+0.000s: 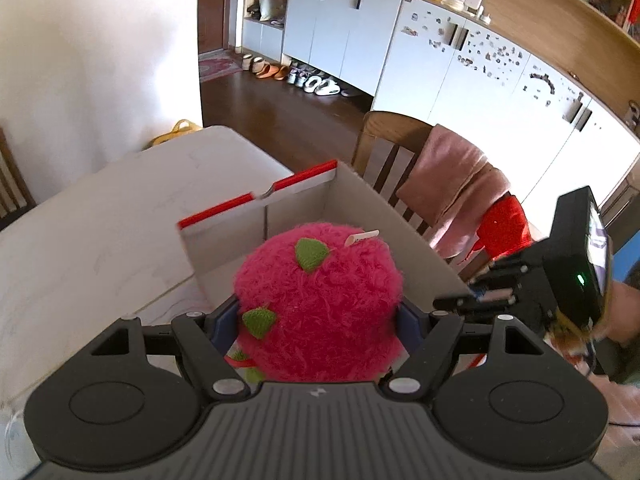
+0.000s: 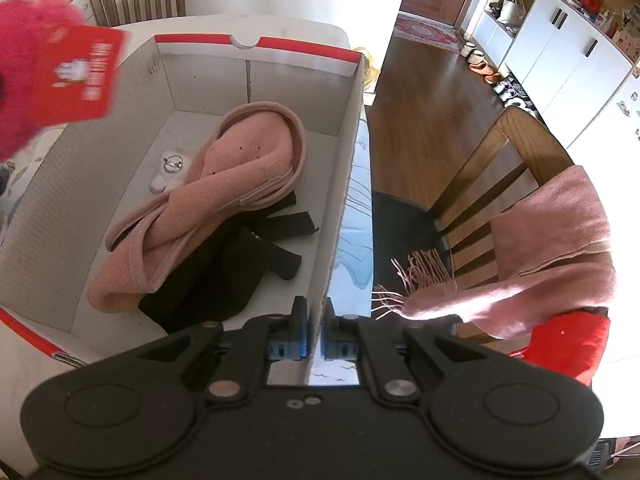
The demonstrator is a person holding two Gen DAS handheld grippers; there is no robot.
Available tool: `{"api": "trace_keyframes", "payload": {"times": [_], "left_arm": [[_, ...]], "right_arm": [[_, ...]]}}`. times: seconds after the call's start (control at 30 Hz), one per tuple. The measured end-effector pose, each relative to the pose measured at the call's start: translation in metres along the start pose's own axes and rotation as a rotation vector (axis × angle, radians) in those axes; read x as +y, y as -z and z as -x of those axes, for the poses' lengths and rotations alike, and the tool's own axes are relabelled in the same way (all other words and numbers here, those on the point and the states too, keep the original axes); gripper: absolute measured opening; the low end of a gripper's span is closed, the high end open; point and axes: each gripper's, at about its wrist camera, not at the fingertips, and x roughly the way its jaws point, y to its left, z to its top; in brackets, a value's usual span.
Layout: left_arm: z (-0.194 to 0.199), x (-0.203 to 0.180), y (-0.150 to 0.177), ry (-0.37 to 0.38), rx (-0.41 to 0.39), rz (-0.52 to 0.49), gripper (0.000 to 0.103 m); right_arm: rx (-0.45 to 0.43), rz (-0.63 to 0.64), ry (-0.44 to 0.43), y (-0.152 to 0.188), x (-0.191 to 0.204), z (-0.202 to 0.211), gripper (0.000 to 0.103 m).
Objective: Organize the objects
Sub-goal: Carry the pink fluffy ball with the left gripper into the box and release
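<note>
Left wrist view first: left gripper (image 1: 316,316) clamped on fuzzy pink plush toy (image 1: 320,304), held over the near edge of the cardboard box (image 1: 396,216). Soft pile; risk it slips or drops outside the wall.

Right wrist view: right gripper (image 2: 316,330) pinched shut on the box wall (image 2: 340,184). Pink garment (image 2: 208,200) and black cloth (image 2: 224,276) lie inside. Toy's red tag (image 2: 76,76) dangles at the rim; could snag.

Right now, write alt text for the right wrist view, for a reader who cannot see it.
The right gripper is shut on the side wall of an open cardboard box holding a pink garment over black clothing. At upper left, a fuzzy pink plush toy with a red tag enters, blurred. At right, a wooden chair carries a pink scarf.
</note>
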Motion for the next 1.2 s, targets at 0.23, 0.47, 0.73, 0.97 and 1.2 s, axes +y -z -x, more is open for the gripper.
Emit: {"api": "trace_keyframes", "payload": {"times": [0.23, 0.47, 0.73, 0.97, 1.2], "left_arm": [[-0.049, -0.012, -0.022, -0.076, 0.027, -0.006, 0.077], [-0.095, -0.007, -0.027, -0.173, 0.093, -0.01, 0.077], [-0.128, -0.001, -0.027, -0.218, 0.157, -0.007, 0.077], [-0.143, 0.001, -0.024, -0.217, 0.198, -0.003, 0.079], [-0.143, 0.0, -0.021, -0.203, 0.2, -0.003, 0.084]], "right_arm": [[-0.006, -0.011, -0.009, 0.001, -0.001, 0.0, 0.005], [-0.013, -0.028, -0.023, 0.001, -0.005, 0.002, 0.005], [-0.014, -0.026, -0.028, 0.0, -0.006, 0.004, 0.005], [-0.012, -0.025, -0.038, 0.0, -0.007, 0.005, 0.005], [-0.011, -0.022, -0.04, -0.002, -0.006, 0.006, 0.005]]}}
